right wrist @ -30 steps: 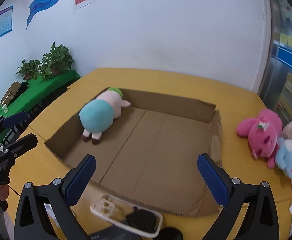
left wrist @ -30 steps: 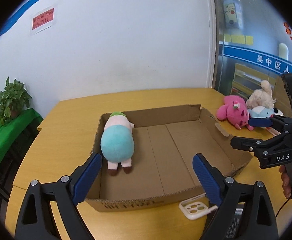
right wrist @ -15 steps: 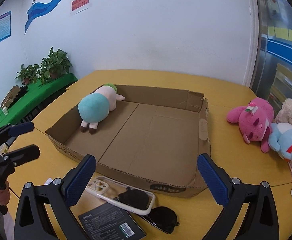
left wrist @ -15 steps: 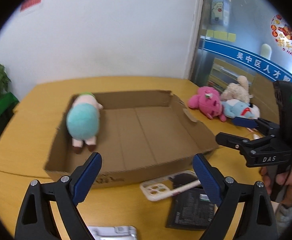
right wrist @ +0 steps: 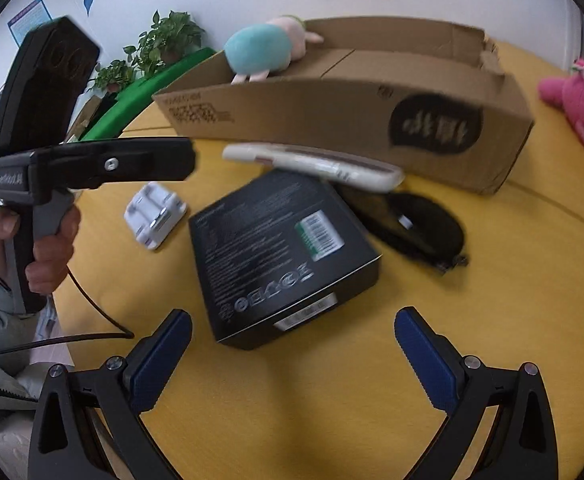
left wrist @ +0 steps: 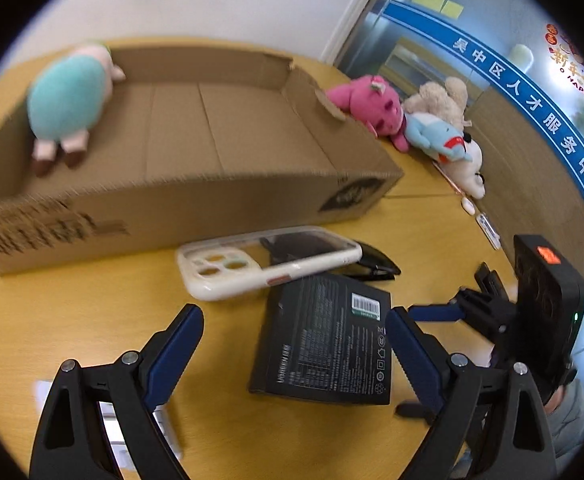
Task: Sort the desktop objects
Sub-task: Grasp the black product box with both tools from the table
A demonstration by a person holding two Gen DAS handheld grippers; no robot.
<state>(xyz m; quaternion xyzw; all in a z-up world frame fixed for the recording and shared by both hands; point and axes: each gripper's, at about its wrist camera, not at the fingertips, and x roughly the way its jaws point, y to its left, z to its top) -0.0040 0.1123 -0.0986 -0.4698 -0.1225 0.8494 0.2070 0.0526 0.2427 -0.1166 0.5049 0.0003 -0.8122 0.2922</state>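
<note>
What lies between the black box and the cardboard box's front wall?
In both wrist views, a white phone case lies between the black box and the cardboard box, with dark sunglasses partly under the case.

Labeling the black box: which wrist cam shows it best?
Right wrist: the black box sits central, whole top, barcode label and near side visible. In the left wrist view it is foreshortened and its right edge is hidden behind a left gripper finger.

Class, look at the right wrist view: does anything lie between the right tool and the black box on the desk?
Nothing visible does. The right tool is open, and only bare desk separates it from the black box. The phone case lies beyond the box.
</note>
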